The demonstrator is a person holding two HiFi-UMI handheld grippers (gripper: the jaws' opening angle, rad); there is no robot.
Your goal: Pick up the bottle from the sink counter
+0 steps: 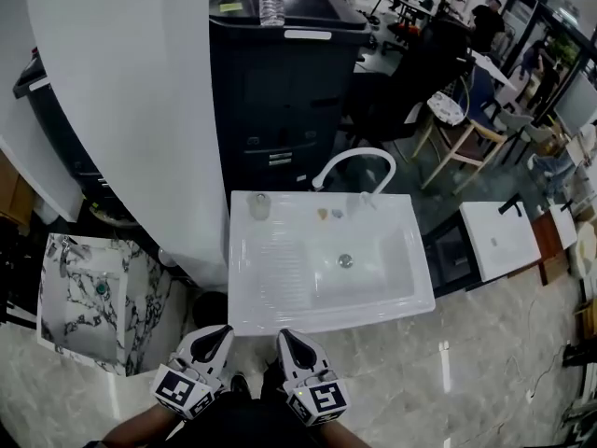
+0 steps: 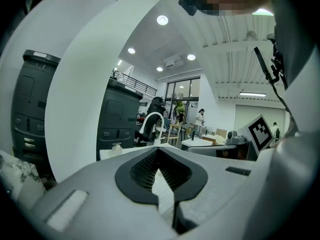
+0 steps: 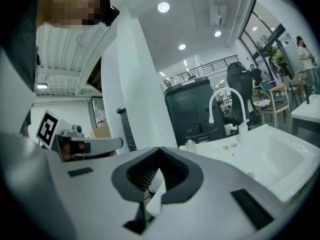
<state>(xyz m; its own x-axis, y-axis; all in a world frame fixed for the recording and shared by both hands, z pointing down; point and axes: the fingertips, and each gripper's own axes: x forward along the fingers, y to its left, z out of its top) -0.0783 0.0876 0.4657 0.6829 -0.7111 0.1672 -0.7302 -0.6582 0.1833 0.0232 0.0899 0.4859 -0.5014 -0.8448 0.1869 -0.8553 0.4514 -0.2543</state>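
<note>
Marble-patterned basin: stands at 9 o'clock in the head view, apart from the white sink.

Left gripper: held low at 7 o'clock, just short of the near edge of the sink counter. Its own view shows the two jaws pressed together, with nothing between them.

Small bottle: upright on the back-left corner of the counter, beyond the ribbed drainboard. It is at roughly 12 o'clock from the left gripper and 11 o'clock from the right one, well apart from both and touched by neither.

Right gripper: just beside the left one, at 6 o'clock in the head view. Its jaws are likewise closed against each other and empty.

White arched faucet: on the back rim, at 2 o'clock from the bottle, curving over the bowl. The drain sits in the bowl's floor.
</note>
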